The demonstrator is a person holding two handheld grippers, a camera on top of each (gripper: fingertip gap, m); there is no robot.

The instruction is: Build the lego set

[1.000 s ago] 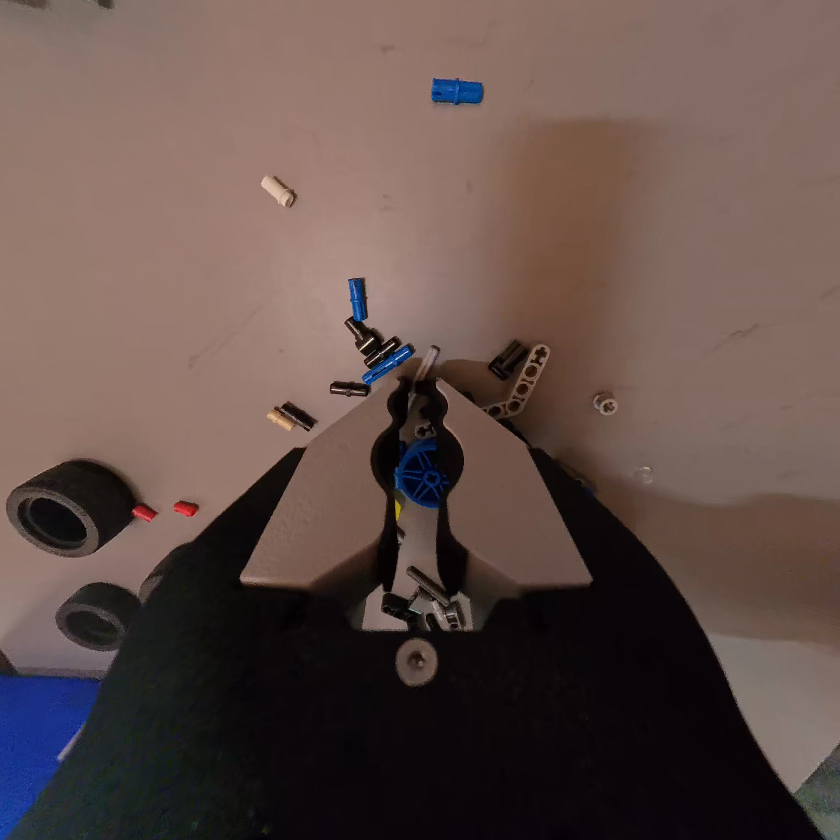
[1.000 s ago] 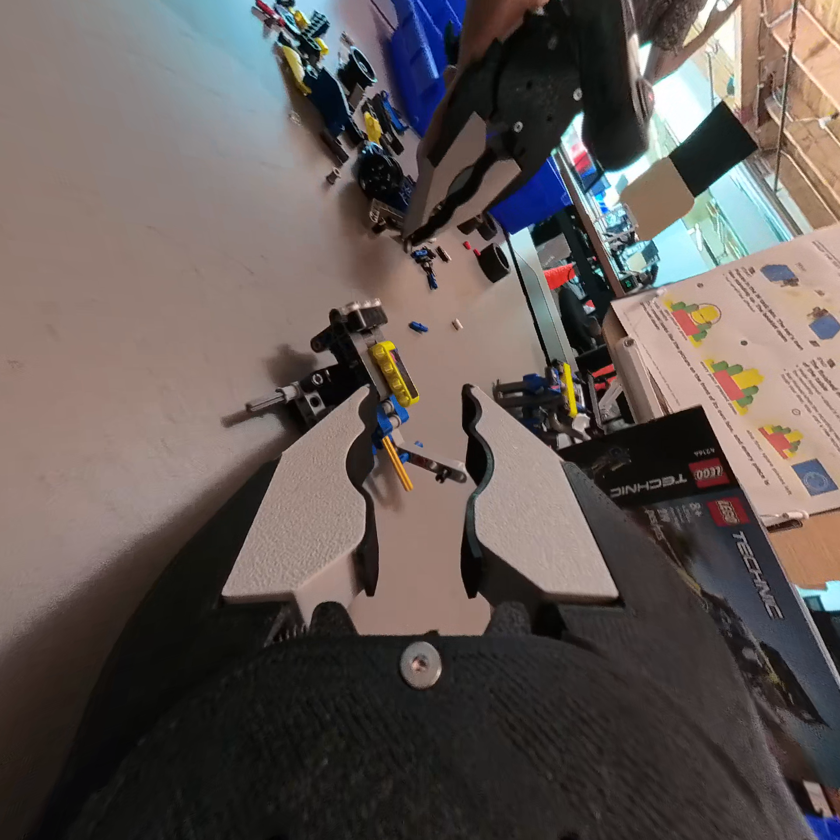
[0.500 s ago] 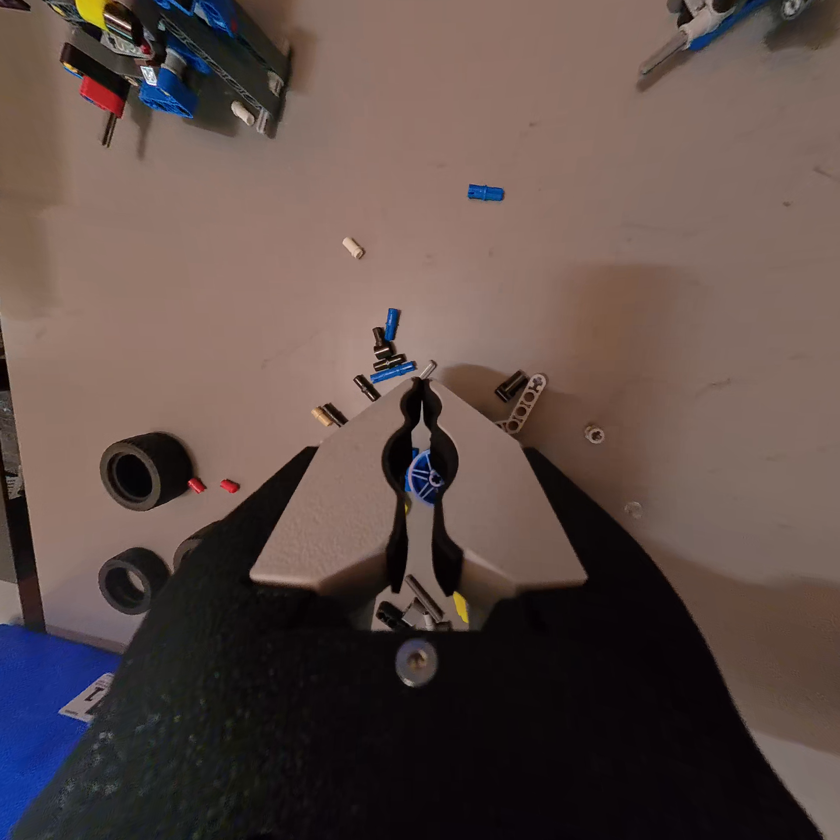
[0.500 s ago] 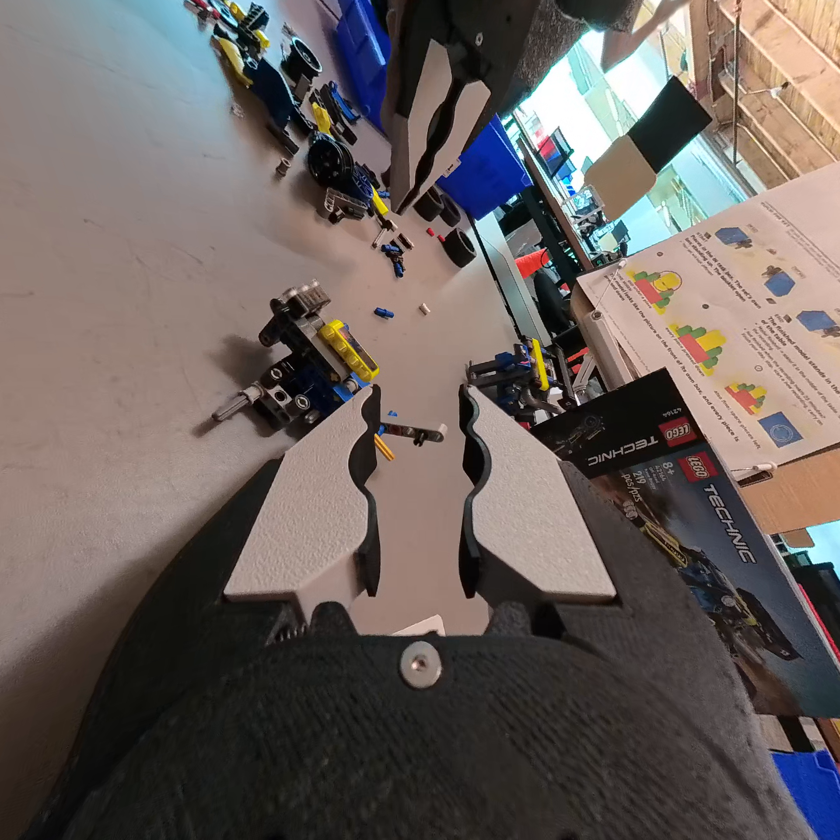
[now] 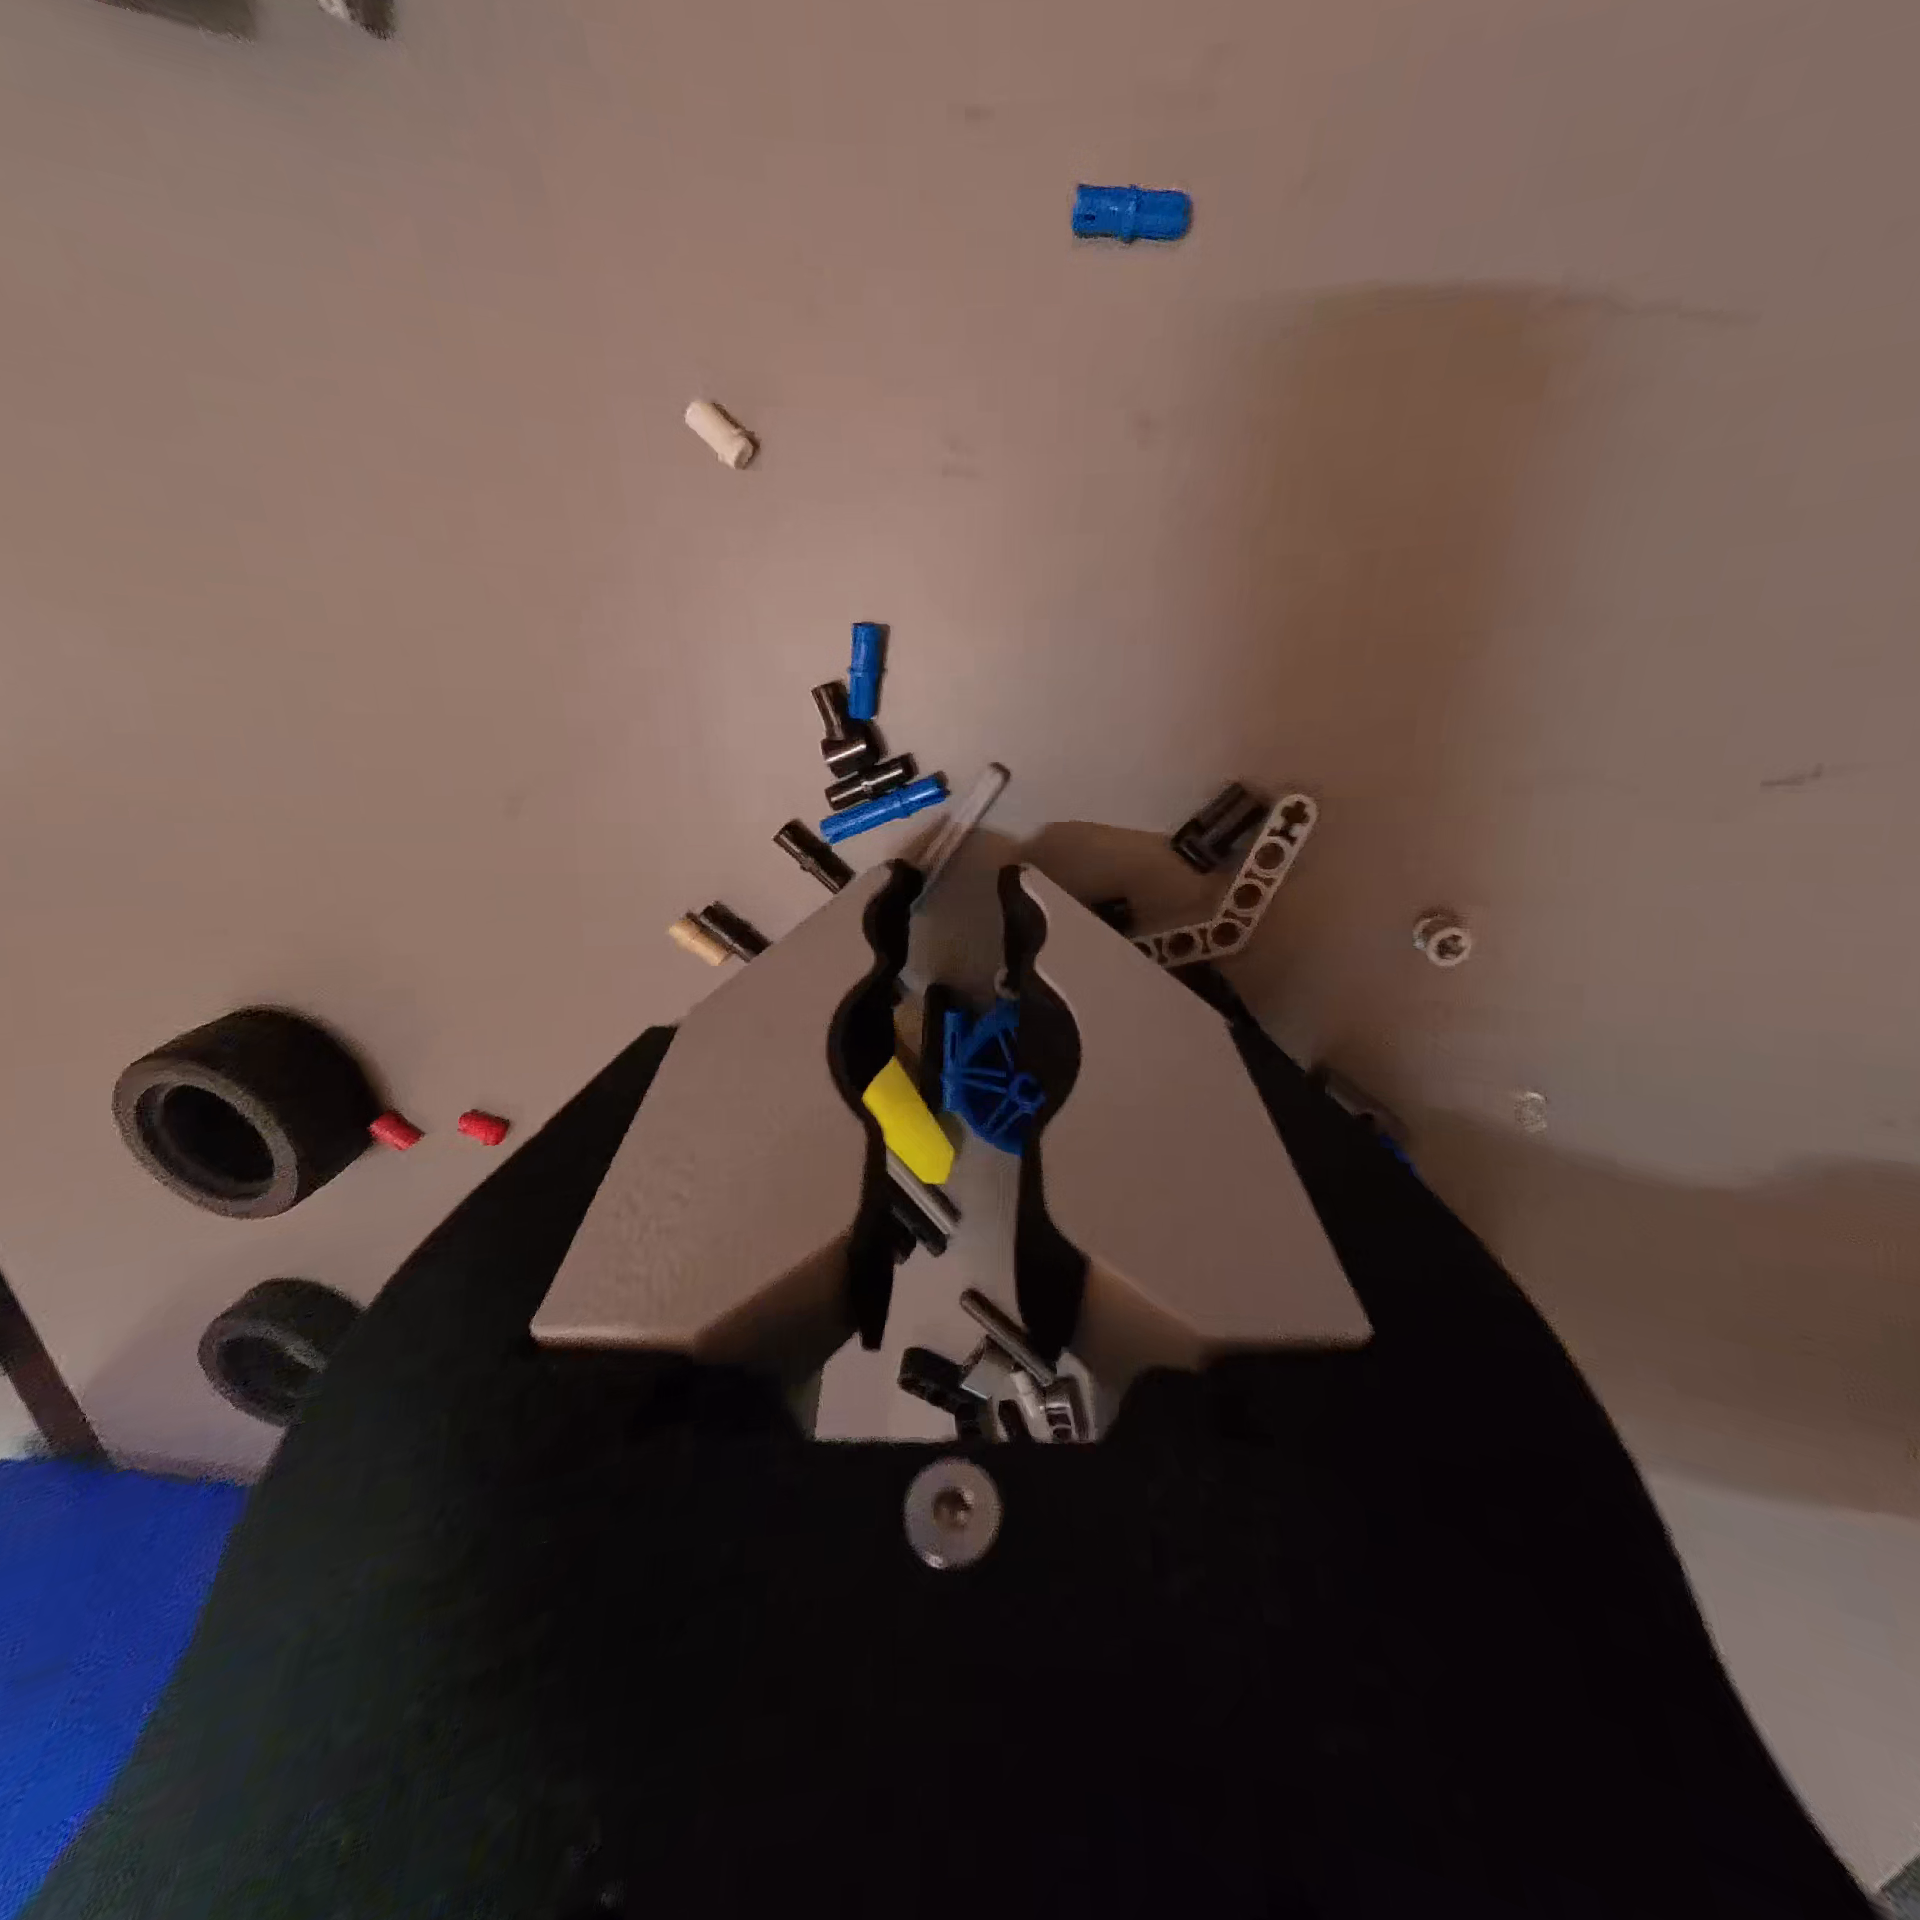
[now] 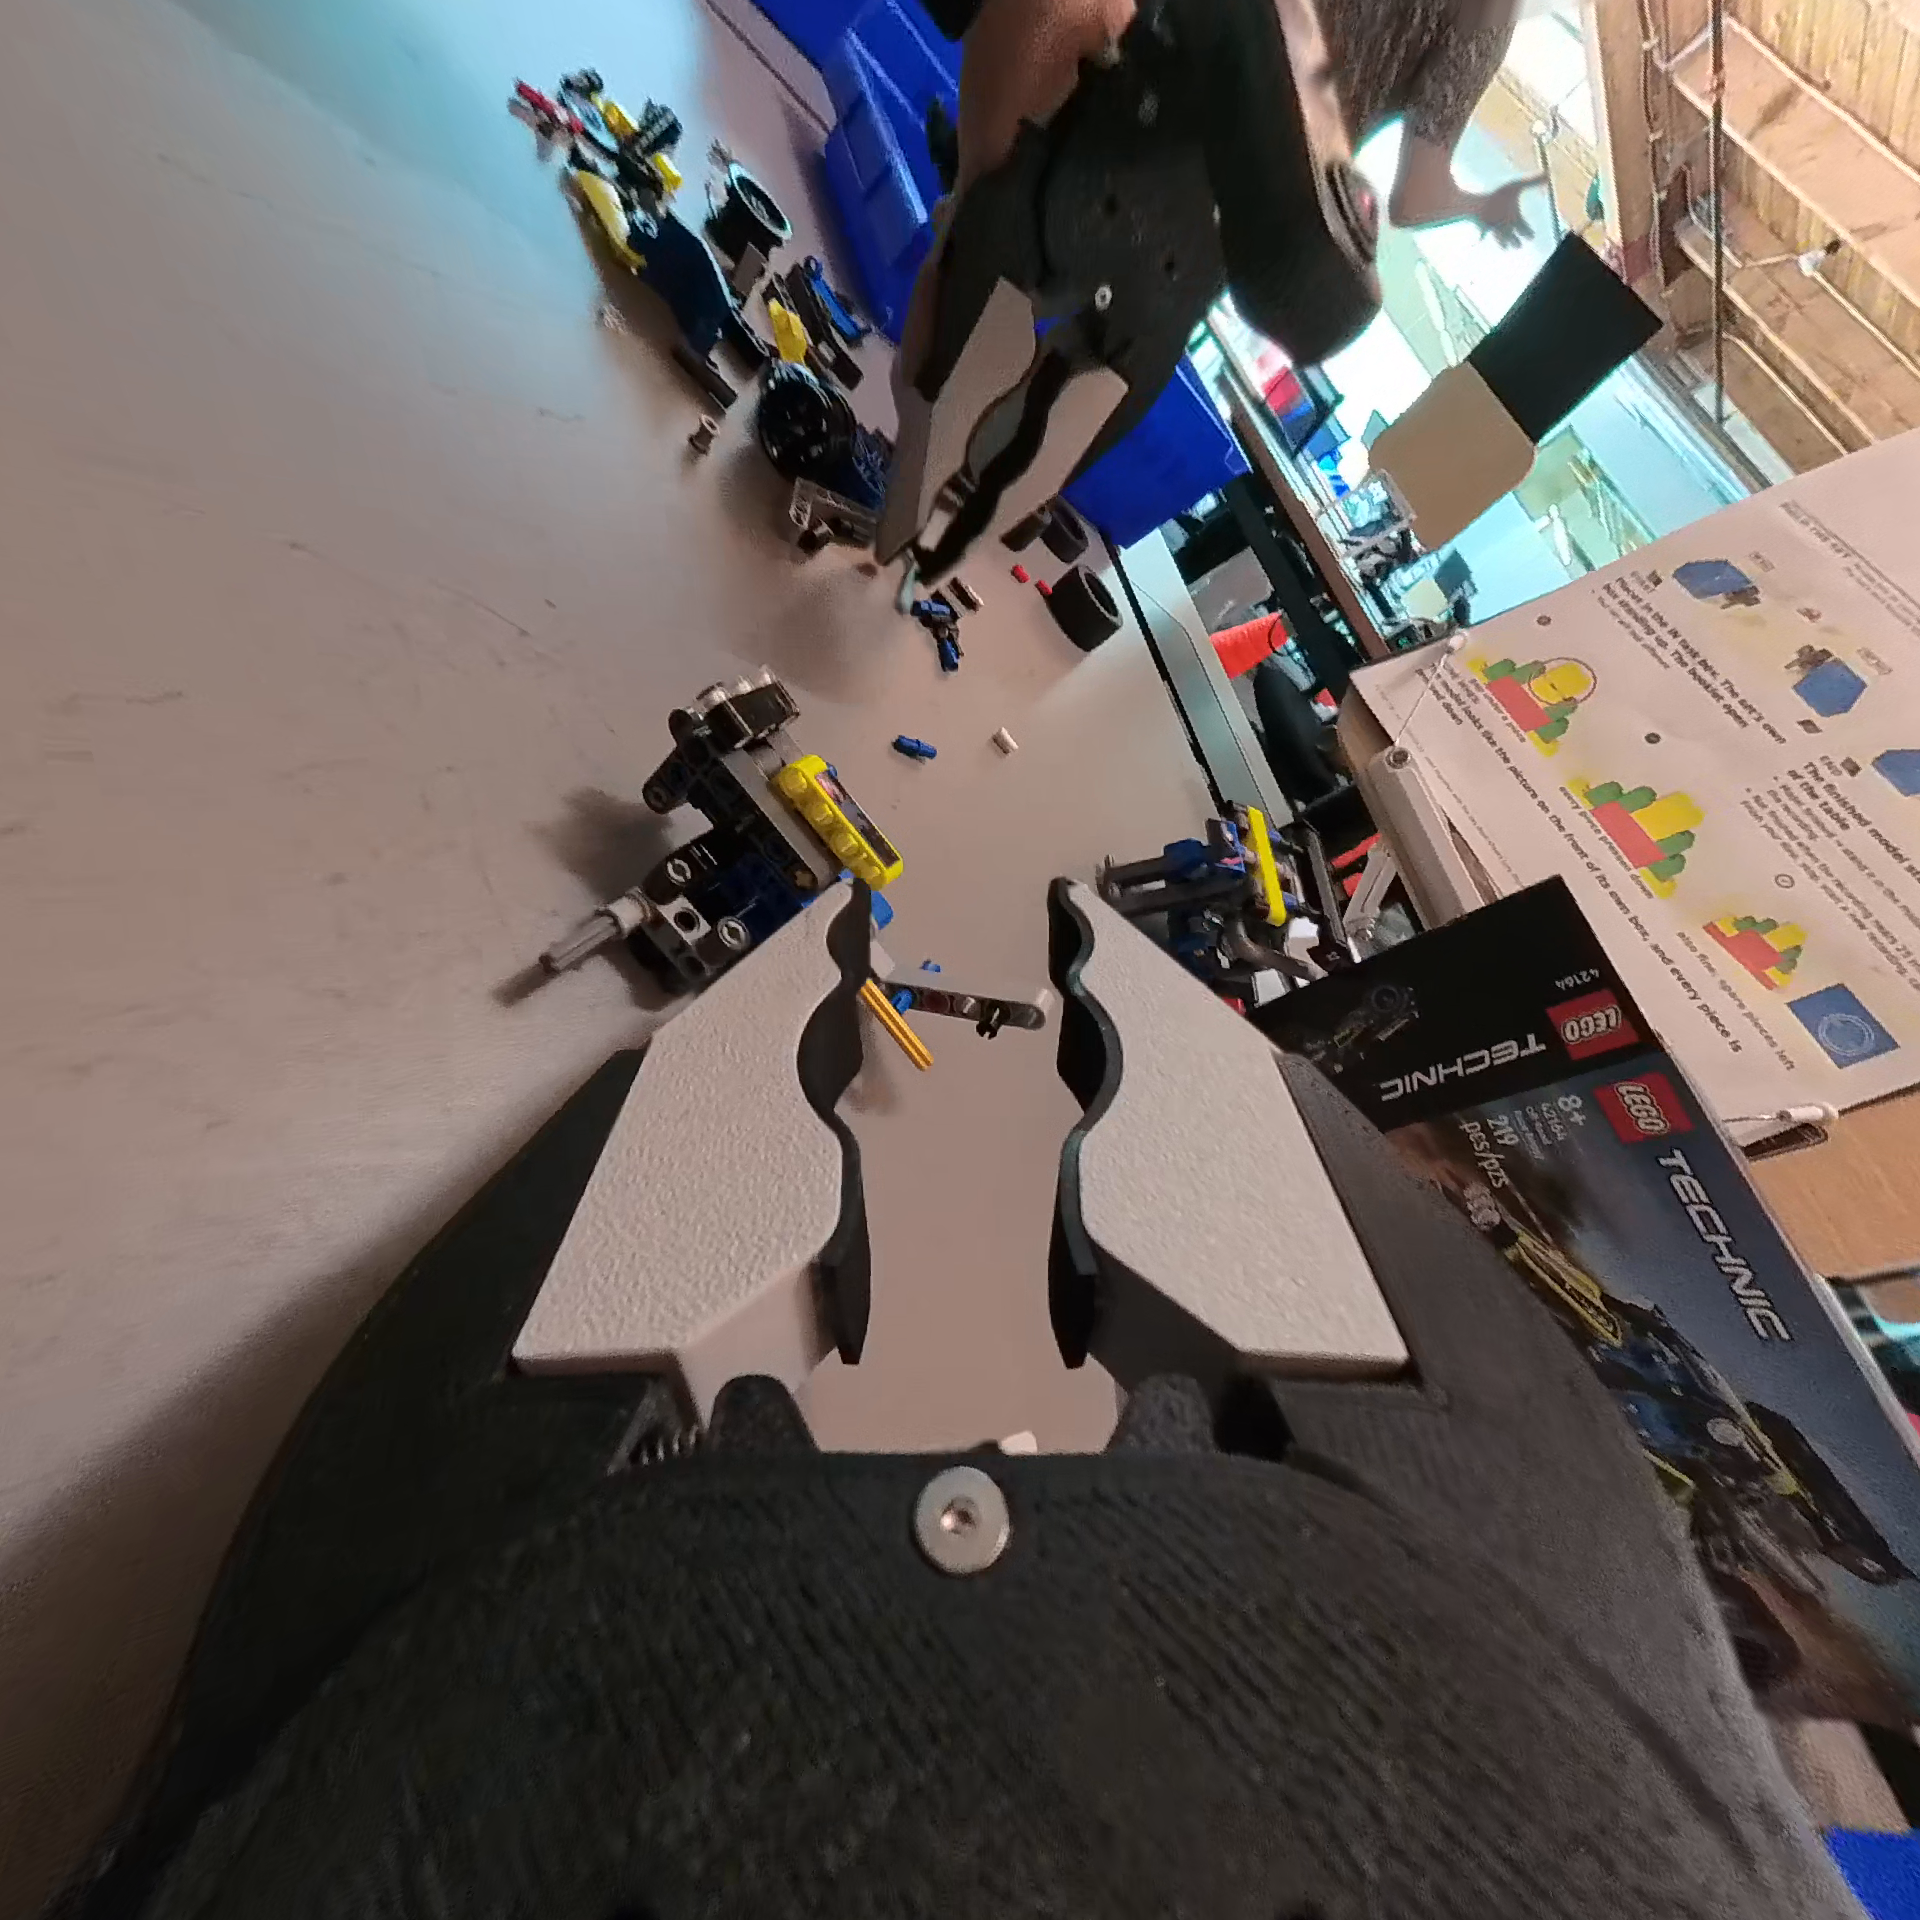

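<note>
Tabletop, pale grey-beige, strewn with small construction-toy parts.

Left gripper points down at a cluster of loose pins. Its jaws stand slightly apart, with a gap between the tips and nothing pinched. A thin grey axle lies on the tabletop just ahead of the tips, its near end running in beside the left fingertip; whether it touches the pad cannot be told. Just beyond: black pins and two blue pins. A tan-and-black pin pair lies left of the fingers, and a light grey angled beam to the right with a black connector beside it. Seen through the jaw opening, lower down: a blue spoked wheel piece and a yellow piece, both lying on the tabletop below. Farther off: a cream pin, a blue connector, a small grey bush. At left: two black tyres and two red studs.

Right gripper hovers low over the tabletop, jaws wide apart and bare. Between and just past its tips lie a grey liftarm and a yellow axle. A partly built black, blue and yellow assembly sits just beside the left fingertip. A second assembly stands near the right fingertip, with a toy-set box and an instruction sheet beyond.
</note>
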